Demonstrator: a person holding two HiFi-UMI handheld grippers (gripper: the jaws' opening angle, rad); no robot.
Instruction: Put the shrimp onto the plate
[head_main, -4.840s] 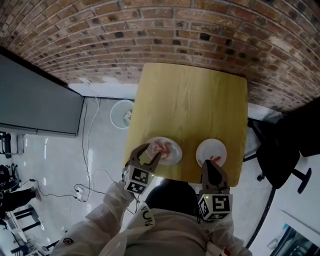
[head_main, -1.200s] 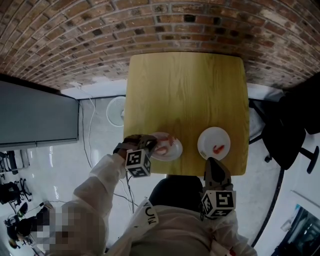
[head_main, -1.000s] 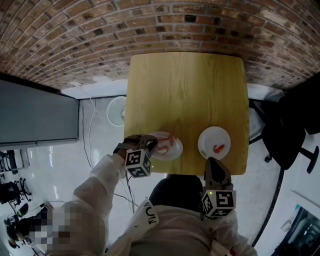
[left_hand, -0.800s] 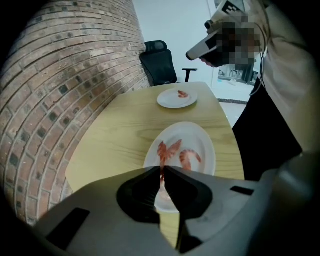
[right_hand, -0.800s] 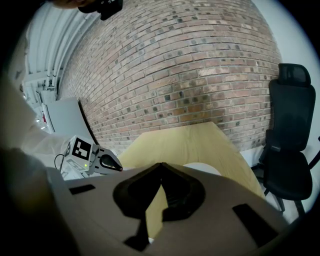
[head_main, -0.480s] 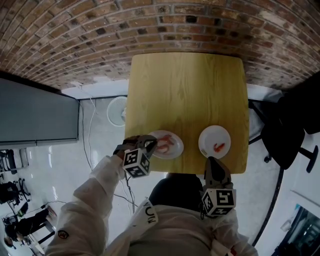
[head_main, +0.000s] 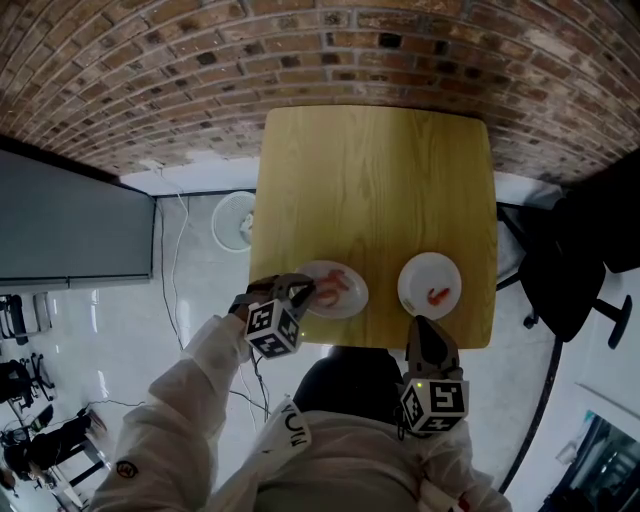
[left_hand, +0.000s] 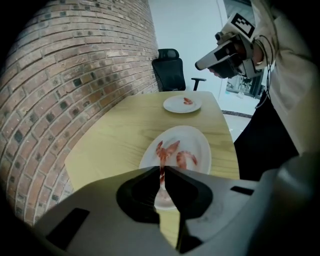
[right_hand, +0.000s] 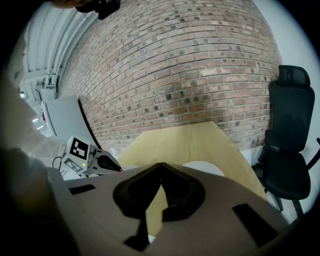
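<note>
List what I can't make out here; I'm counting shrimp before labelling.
- Left gripper view: the left gripper covers the left plate's front, so whatever lies there is unseen.
- Right gripper view: the right gripper hides most of the right plate.
- Head view: the left plate's shrimp are too small to count.
</note>
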